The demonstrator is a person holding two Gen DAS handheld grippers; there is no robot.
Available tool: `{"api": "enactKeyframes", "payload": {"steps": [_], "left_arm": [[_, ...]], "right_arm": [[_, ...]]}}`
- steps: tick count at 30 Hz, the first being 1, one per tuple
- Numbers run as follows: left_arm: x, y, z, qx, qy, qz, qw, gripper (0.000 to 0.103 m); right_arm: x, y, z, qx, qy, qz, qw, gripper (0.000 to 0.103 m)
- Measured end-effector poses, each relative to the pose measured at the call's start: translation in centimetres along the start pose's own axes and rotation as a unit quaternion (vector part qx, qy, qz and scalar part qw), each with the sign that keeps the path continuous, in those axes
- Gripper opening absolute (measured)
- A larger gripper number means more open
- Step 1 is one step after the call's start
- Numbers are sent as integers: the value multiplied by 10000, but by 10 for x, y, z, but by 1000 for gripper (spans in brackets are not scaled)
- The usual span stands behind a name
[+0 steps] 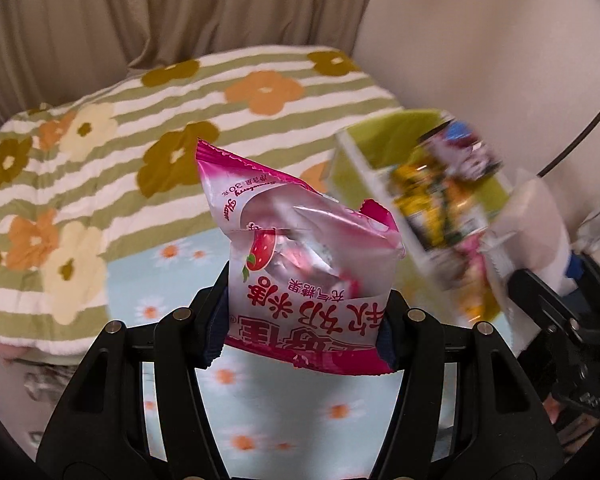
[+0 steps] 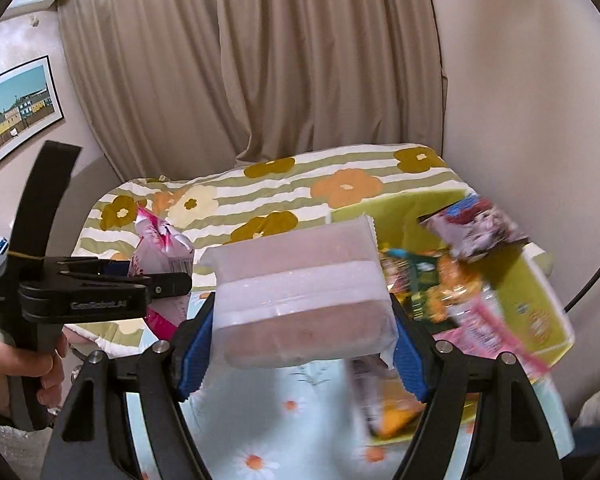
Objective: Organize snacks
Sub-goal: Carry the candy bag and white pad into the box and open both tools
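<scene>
In your left wrist view, your left gripper (image 1: 302,328) is clamped on the lower part of a pink candy bag (image 1: 300,264), which stands up between the blue pads above the daisy-print cloth (image 1: 260,412). Further back lies the striped flower blanket (image 1: 140,128). To the right sits the green box (image 1: 380,148), blurred, with other snack packets (image 1: 440,200) already in it. At the far right edge you can see part of the other gripper with its pale load.

In your right wrist view, your right gripper (image 2: 300,344) holds a frosted white packet (image 2: 300,292) by its two sides, held clear of the cloth. The green box (image 2: 540,288) is to its right, crowded and seemingly tilted. Your left gripper (image 2: 168,284) shows at the left, with the pink bag (image 2: 156,252) in its jaws and a hand (image 2: 24,364) on the grip.

The risks, as I judge them: the pink bag is soft and slick, so it could slide out if you swing it. The white packet is pinched only at its edges and might twist loose. With the box this full, a careless drop could land on the heap and spill over the rim.
</scene>
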State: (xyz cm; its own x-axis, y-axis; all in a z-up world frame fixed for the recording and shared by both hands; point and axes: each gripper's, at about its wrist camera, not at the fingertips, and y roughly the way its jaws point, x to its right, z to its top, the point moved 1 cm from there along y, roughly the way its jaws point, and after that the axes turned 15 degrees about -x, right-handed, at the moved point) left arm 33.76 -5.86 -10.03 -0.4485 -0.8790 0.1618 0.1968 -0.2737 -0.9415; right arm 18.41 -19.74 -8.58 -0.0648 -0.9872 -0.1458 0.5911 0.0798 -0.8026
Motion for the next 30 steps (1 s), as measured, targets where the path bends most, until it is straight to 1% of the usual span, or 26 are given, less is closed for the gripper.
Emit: {"api": "enactKeyframes", "payload": {"steps": [3, 6, 8, 11, 13, 18, 20, 22, 23, 24, 25, 26, 27, 28, 30], "left_arm": [[38, -2, 8, 97, 48, -30, 9999, 55], [74, 4, 17, 104, 32, -176, 9998, 55], [98, 12, 25, 54, 13, -255, 9997, 55], [130, 27, 33, -33, 2, -268, 9996, 55], [150, 40, 38, -114, -50, -292, 9995, 55], [177, 64, 51, -348, -166, -205, 9990, 55], [182, 71, 55, -429, -191, -134, 9988, 55], [188, 76, 58, -494, -162, -108, 9986, 58], [189, 77, 59, -510, -137, -96, 9986, 60], [191, 78, 59, -519, -114, -84, 9986, 73], [192, 77, 59, -514, -113, -80, 9986, 93], [192, 75, 57, -474, -138, -74, 9988, 99], [191, 70, 54, -367, -175, -70, 9991, 102], [189, 65, 50, -292, -184, -38, 9994, 102], [185, 61, 43, -284, -172, 95, 9994, 102]], "right_arm": [[30, -17, 7, 6, -105, -63, 9999, 73], [62, -29, 14, -9, -120, -95, 9999, 73], [87, -35, 20, -15, -93, -56, 9999, 73], [114, -38, 25, -50, -151, -63, 9999, 73], [130, -37, 25, -108, -168, 7, 9998, 73], [166, -26, 24, -334, -34, 246, 9991, 73], [177, -22, 24, -376, 13, 306, 9988, 73], [185, -21, 24, -381, 56, 331, 9987, 73], [188, -21, 24, -380, 87, 348, 9986, 73], [191, -21, 24, -380, 121, 365, 9985, 73], [192, -22, 23, -374, 144, 374, 9985, 73], [194, -23, 23, -362, 173, 382, 9985, 73], [194, -23, 23, -362, 190, 380, 9984, 73], [195, -23, 22, -364, 202, 374, 9984, 73], [195, -22, 20, -373, 242, 380, 9983, 73]]}}
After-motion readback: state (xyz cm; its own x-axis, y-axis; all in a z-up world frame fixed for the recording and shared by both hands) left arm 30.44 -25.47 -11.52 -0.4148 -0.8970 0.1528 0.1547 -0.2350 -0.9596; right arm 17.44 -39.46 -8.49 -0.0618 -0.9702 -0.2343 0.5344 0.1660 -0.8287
